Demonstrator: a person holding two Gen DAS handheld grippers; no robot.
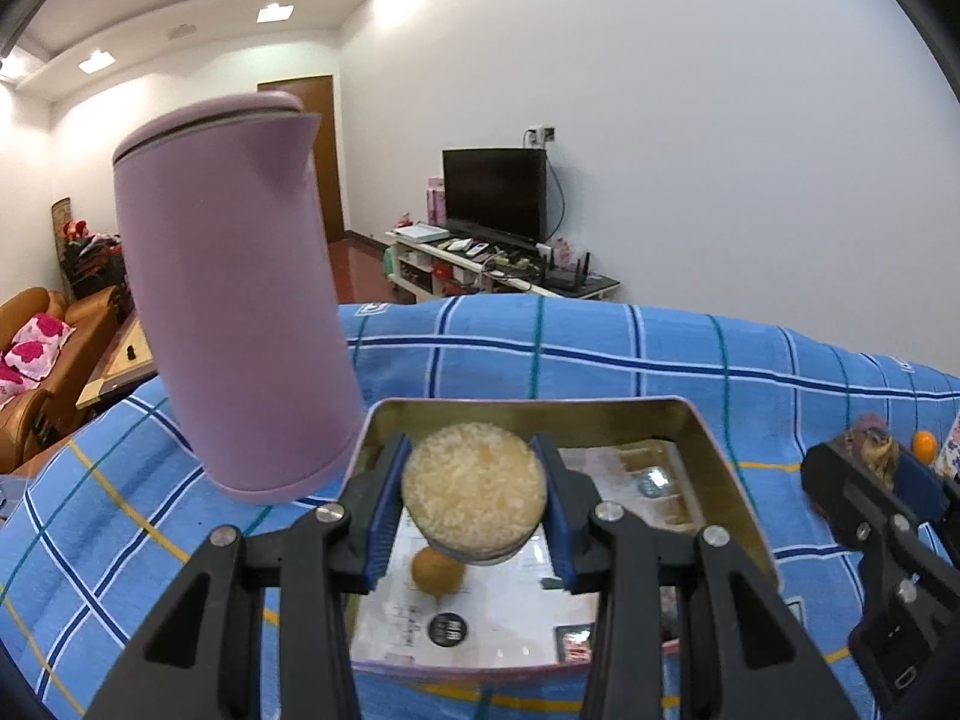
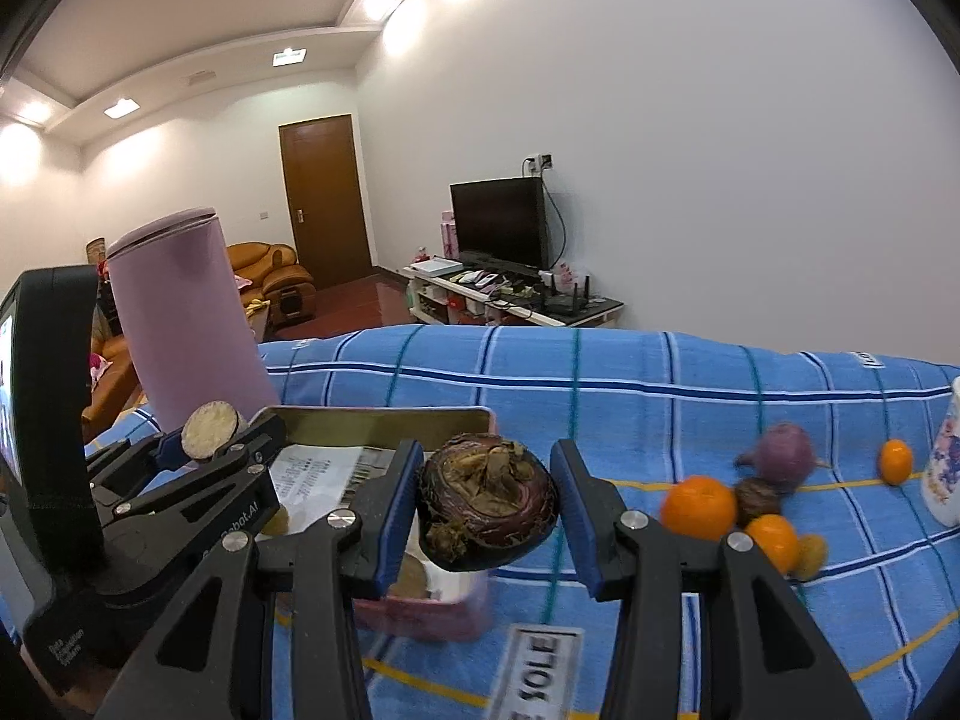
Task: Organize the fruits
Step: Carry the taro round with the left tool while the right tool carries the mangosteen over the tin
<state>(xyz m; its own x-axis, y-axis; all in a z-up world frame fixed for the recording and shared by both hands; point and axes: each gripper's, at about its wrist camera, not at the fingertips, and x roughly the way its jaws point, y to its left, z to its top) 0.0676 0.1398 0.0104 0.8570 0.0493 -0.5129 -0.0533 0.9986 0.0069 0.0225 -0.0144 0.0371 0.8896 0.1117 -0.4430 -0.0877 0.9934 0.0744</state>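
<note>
My left gripper (image 1: 474, 501) is shut on a pale round cut fruit slice (image 1: 474, 492) and holds it above the open metal tin (image 1: 729, 468). A small brown-yellow fruit (image 1: 437, 570) lies in the tin. My right gripper (image 2: 483, 504) is shut on a dark purple mangosteen (image 2: 487, 501), right of the tin (image 2: 384, 420). The left gripper with its slice (image 2: 210, 429) shows in the right wrist view. Loose fruits lie on the blue checked cloth at the right: an orange (image 2: 699, 507), a smaller orange (image 2: 773, 542), a purple fruit (image 2: 783, 456) and a kumquat (image 2: 895, 461).
A tall lilac kettle (image 1: 240, 324) stands on the cloth just left of the tin. A white patterned cup (image 2: 948, 462) stands at the far right. The cloth (image 2: 600, 384) ends at the far edge, with a TV stand and sofa beyond.
</note>
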